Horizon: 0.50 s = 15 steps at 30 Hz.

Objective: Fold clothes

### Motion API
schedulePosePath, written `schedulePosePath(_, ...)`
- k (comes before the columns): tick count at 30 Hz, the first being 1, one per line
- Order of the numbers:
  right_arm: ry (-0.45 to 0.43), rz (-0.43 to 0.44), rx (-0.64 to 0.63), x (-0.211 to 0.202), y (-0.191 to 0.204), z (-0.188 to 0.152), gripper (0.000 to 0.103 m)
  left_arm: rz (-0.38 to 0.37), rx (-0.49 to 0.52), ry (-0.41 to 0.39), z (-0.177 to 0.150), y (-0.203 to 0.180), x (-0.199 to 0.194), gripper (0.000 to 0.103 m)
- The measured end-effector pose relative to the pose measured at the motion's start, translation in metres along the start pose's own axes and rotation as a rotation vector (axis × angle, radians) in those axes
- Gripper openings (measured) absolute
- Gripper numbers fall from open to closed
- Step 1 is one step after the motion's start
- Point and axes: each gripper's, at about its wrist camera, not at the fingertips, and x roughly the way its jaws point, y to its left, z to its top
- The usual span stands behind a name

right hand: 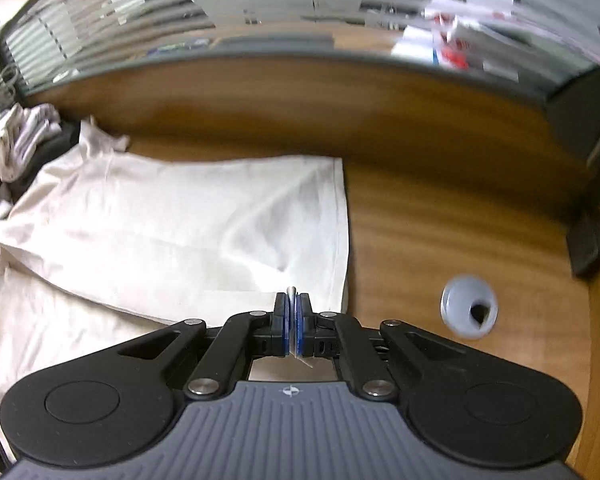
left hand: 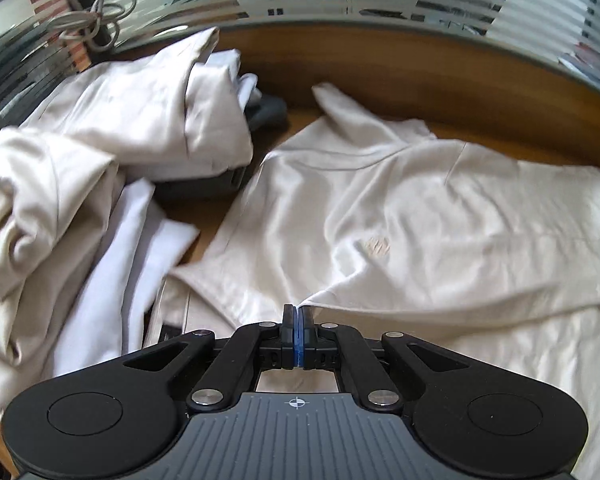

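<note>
Cream cloth is pinched in both tools: the left gripper (left hand: 299, 312) and the right gripper (right hand: 292, 300) each clamp the near edge of the cream shirt (left hand: 400, 216). It lies spread on the wooden table (right hand: 440, 220) (wrinkled, collar leftward), long axis running left-right.

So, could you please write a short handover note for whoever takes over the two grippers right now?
Left gripper: jaws shut, pinching the near edge of the cream shirt.
Right gripper: jaws shut on the same shirt's edge, near its hem.
The shirt lies spread on the wooden table, its near edge lifted by both grippers. A heap of unfolded clothes sits to the left.
Done: both edge grips taken. Left: probably carry the edge over to make the first fold, finish folding, then tackle the heap.
</note>
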Motion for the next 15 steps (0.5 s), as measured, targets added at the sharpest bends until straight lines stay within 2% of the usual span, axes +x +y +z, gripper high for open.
schedulePosePath(5,-0.026,-0.024,-0.017,-0.005,0.009,-0.014,0.004,0.030,-0.028,-0.044,-0.005,0.008,-0.008,0.003)
schedulePosePath(10,-0.092,-0.039,-0.006,-0.022,0.011,-0.006,0.004,0.038,-0.074,-0.105,0.004,0.016,-0.022,0.003)
schedulePosePath(15,-0.122,-0.039,-0.008,-0.039,0.016,-0.006,0.004,0.040,-0.068,-0.105,0.002,0.015,-0.027,0.003)
